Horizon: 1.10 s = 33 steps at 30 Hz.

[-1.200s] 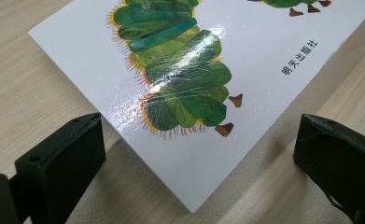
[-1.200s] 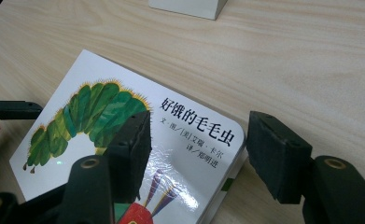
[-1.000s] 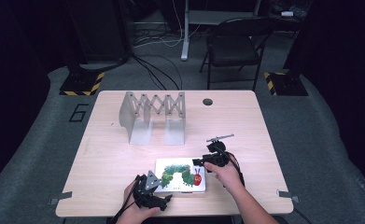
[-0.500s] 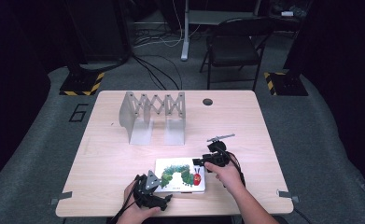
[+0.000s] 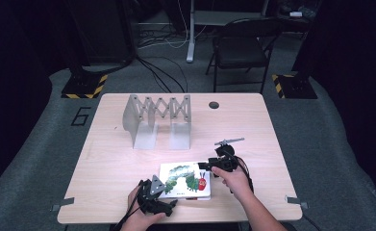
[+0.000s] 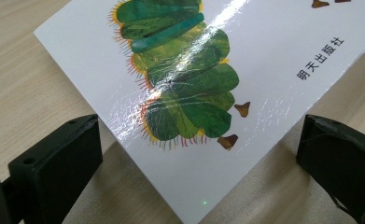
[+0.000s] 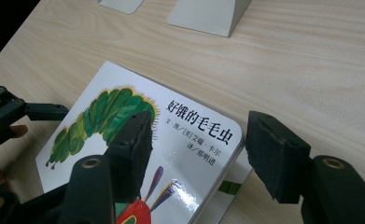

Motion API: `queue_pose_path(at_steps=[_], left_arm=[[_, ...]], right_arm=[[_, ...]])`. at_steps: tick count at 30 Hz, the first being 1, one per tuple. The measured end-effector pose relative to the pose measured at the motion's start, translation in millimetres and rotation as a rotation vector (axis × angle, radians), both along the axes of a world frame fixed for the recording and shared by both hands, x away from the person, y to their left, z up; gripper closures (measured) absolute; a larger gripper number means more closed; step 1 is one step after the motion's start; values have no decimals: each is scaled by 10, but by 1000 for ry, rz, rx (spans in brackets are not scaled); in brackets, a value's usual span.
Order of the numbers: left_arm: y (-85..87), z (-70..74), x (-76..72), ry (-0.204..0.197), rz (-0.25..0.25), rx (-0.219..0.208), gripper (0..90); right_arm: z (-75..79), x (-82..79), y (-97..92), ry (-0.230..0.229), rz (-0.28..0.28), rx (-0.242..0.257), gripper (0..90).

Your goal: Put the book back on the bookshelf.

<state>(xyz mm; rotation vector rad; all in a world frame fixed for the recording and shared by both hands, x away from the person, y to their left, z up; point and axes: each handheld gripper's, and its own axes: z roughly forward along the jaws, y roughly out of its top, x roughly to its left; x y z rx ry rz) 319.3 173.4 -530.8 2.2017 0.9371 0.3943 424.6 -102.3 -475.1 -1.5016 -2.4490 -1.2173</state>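
A white picture book (image 5: pixel 185 179) with a green caterpillar on its cover lies flat near the front edge of the wooden table (image 5: pixel 272 144). My left gripper (image 5: pixel 170 199) sits at the book's near left corner. In the left gripper view that corner of the book (image 6: pixel 185 79) pokes between the wide-apart jaws of this gripper (image 6: pixel 199 135), touching neither; it is open. My right gripper (image 5: pixel 204 167) is at the book's far right corner. Its jaws (image 7: pixel 201 135) straddle that corner of the book (image 7: pixel 194 154), one over the cover, one past the edge, with gaps showing.
A grey accordion-style rack (image 5: pixel 156 118) stands upright at the table's middle back, its feet (image 7: pixel 208 14) just beyond the book. A round cable hole (image 5: pixel 214 105) is near the far edge. A black folding chair (image 5: pixel 243 48) stands behind the table.
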Motion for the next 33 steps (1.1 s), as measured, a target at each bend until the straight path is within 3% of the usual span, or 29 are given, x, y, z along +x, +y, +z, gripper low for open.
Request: queue_pose_path(at_steps=[6, 10, 17, 20, 22, 33], left_arm=[[-7, -4, -2, -10, 13, 5, 0], [-7, -4, 2, -10, 15, 5, 1], [13, 4, 15, -10, 45, 14, 0], [15, 5, 14, -12, 45, 17, 1], [12, 14, 8, -17, 39, 25, 3], [-44, 35, -50, -109, 18, 73, 47]], right_arm=[[39, -18, -4, 9, -10, 20, 409], [62, -23, -4, -16, -7, 27, 408], [86, -67, 28, -2, 7, 27, 409], [75, -57, 35, -23, 13, 22, 409], [72, -59, 37, -2, 4, 25, 411], [50, -35, 28, 4, 3, 39, 415]])
